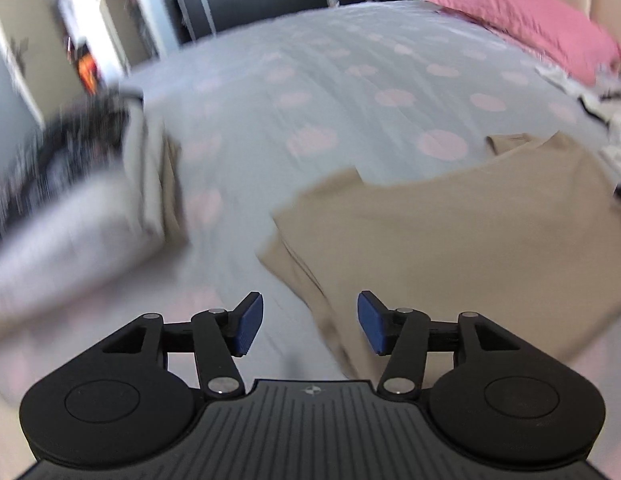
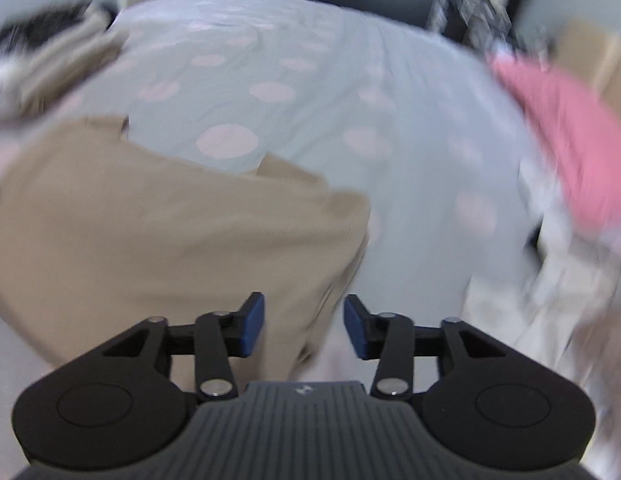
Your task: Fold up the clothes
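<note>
A beige garment [image 1: 450, 240] lies folded over on the pale blue bedspread with pink dots [image 1: 310, 92]. My left gripper [image 1: 310, 322] hangs open just above the garment's left edge, with nothing between its blue pads. In the right wrist view the same beige garment [image 2: 170, 232] fills the lower left. My right gripper [image 2: 304, 326] is open over its right edge, its pads free of the cloth. Both views are blurred.
A stack of folded clothes [image 1: 90, 200] sits at the left of the bed, blurred. A pink pillow [image 1: 530, 20] lies at the far right by the headboard. White and patterned laundry [image 2: 550, 280] is heaped at the right. Dark furniture stands beyond the bed.
</note>
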`<state>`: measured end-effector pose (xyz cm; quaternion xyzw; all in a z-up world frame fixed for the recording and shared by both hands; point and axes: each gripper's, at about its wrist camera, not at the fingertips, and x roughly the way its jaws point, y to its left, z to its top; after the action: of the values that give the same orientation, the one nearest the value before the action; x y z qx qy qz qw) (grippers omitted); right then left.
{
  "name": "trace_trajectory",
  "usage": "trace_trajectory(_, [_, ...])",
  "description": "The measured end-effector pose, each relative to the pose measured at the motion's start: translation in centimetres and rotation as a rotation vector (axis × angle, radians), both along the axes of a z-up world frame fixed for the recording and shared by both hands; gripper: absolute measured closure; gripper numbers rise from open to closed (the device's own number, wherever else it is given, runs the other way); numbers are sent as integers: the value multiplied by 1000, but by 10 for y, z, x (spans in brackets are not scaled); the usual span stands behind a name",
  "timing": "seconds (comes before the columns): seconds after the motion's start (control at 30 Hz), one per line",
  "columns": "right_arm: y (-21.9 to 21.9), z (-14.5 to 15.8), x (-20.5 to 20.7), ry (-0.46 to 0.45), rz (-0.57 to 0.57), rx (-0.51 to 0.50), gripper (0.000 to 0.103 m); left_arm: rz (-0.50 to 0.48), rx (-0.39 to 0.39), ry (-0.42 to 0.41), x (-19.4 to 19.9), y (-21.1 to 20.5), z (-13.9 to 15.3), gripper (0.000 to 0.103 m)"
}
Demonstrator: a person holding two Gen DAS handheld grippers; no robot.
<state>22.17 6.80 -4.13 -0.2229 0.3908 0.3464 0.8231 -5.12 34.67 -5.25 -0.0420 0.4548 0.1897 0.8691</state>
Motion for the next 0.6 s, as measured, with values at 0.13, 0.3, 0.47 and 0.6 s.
trace_trajectory(0.13, [-25, -14, 1, 205, -139, 101, 45, 95, -181, -14, -16, 6, -18, 51])
trace_trajectory(0.3, [-55, -42, 6, 457, -318, 227, 37, 238, -401, -25, -30, 18, -44, 51])
trace_trajectory(0.47, [-63, -62, 0, 534, -355, 256, 37, 281, -480, -12, -32, 21, -61, 53])
trace_trajectory(0.6, [-56, -67, -7, 523, -341, 230, 36, 284, -454, 9, -28, 15, -65, 55])
